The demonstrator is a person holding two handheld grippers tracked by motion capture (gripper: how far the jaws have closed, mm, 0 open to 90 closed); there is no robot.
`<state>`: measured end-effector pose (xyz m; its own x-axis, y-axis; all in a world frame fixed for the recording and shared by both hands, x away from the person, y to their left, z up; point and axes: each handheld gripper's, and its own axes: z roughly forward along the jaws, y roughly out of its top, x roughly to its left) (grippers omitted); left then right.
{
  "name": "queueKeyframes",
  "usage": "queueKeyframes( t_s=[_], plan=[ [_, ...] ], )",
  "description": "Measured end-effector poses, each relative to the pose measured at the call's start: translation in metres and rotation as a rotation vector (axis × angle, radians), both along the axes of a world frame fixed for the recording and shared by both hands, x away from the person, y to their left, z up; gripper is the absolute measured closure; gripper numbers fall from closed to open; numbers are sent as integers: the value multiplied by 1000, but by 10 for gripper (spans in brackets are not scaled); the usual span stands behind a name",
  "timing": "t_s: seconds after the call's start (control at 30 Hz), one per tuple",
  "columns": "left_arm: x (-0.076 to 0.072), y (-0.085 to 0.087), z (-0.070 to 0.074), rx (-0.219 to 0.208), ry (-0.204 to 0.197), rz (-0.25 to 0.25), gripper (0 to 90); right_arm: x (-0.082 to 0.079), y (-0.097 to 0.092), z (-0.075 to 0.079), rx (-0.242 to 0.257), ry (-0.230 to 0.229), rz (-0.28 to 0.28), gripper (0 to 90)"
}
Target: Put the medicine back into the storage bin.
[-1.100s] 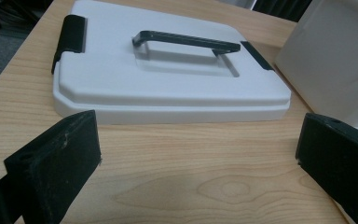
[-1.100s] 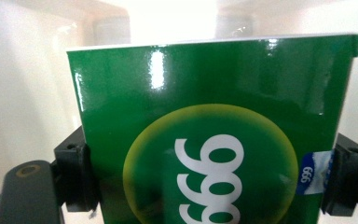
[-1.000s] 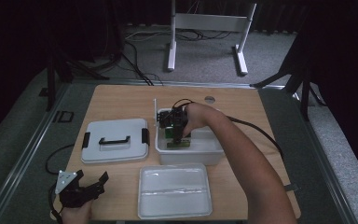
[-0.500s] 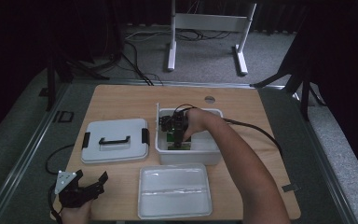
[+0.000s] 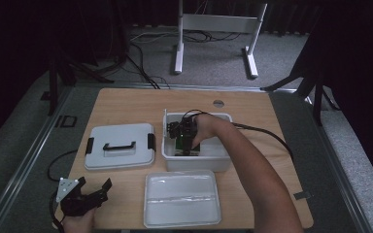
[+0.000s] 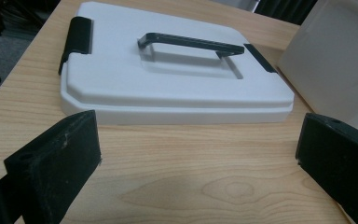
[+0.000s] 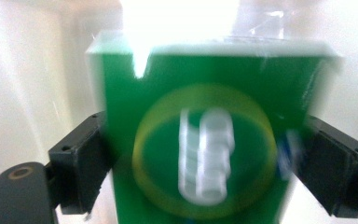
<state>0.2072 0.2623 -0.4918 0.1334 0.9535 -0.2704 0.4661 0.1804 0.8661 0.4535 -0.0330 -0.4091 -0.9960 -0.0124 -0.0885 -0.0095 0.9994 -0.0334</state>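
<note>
- Far left, our left gripper point(image 5: 93, 194) rests at the table's point(image 5: 126, 104) near-left corner, jaws spread wide w/ nothing btw them; its own view shows bare wood in the gap.
- Just beyond it lies the white lid point(image 5: 120, 146) w/ black handle point(image 6: 191, 43), flat on the wood, apart from the jaws.
- Center front: shallow clear tray point(image 5: 182, 198), just below the bin.
- Center: white bin point(image 5: 196, 160), touching-close to the lid's right edge.
- Inside the bin, our right gripper point(image 5: 183, 145) points down, jaws clamped on the green packet point(image 7: 205, 154) from both sides; the packet sits in the bin's left half. Print on it is blurred.
</note>
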Motion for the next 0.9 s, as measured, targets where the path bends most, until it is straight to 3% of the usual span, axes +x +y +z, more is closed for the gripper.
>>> queueKeyframes(
  t_s=[0.23, 0.37, 0.53, 0.57, 0.7, 0.77, 0.83, 0.9],
  plan=[
    [0, 4, 0, -11, -3, 17, 2, -1, -3, 14, 15, 21, -17, 116],
    [0, 2, 0, -8, -4, 9, 2, -1, -6, 30, 74, 26, -31, 117],
    [1, 1, 0, -7, -1, 8, 2, -4, -10, 42, 88, 27, -44, 128],
    [1, 1, 0, -5, -1, 6, 2, -12, -17, 57, 78, 43, -50, 132],
    [1, 0, 0, 2, 5, 5, 2, -22, -24, 70, 58, 44, -59, 144],
    [2, -1, 0, 3, 9, 5, 2, -33, -25, 79, 48, 13, -50, 149],
    [2, -1, 0, 5, 13, 5, 2, -42, -24, 89, 64, 29, -46, 149],
    [1, -1, 0, 6, 11, 6, 2, -50, -23, 98, 71, 13, -49, 149]
  ],
)
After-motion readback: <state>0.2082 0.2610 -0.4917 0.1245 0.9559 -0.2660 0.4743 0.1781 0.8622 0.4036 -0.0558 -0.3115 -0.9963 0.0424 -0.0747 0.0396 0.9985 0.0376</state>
